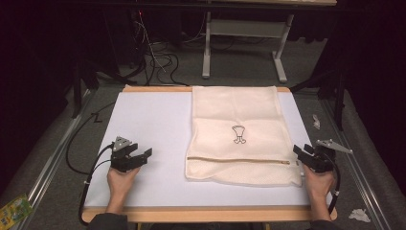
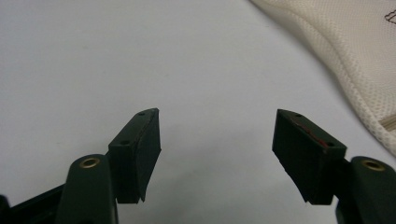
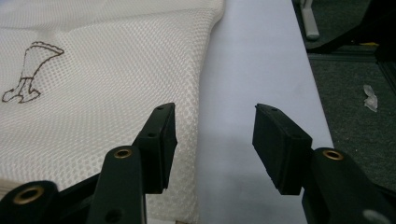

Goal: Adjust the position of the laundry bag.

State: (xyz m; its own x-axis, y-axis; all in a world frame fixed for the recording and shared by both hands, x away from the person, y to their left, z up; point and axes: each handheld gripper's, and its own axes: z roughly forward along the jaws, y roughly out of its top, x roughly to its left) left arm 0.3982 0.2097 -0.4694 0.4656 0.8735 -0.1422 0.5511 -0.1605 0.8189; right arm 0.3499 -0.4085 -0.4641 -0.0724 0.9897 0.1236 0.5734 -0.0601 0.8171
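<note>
A cream mesh bag [image 1: 237,132] with a small dark emblem [image 1: 239,134] and a zipper line [image 1: 239,161] lies flat on the white table top [image 1: 153,124], right of centre. My right gripper [image 1: 302,154] rests at the bag's near right corner, jaws open; in the right gripper view the mesh bag [image 3: 93,93] edge runs beside the left jaw and bare table lies between the jaws of my right gripper [image 3: 215,126]. My left gripper [image 1: 140,154] hovers over bare table left of the bag, open and empty. In the left gripper view my left gripper [image 2: 217,128] stands wide, the mesh bag [image 2: 345,56] at the upper right.
The table has a wooden rim [image 1: 206,213] along the near side. A metal frame [image 1: 244,43] and cables [image 1: 158,57] stand on the floor beyond. Scraps of paper [image 1: 360,214] lie on the floor at the right, a green packet [image 1: 13,211] at the left.
</note>
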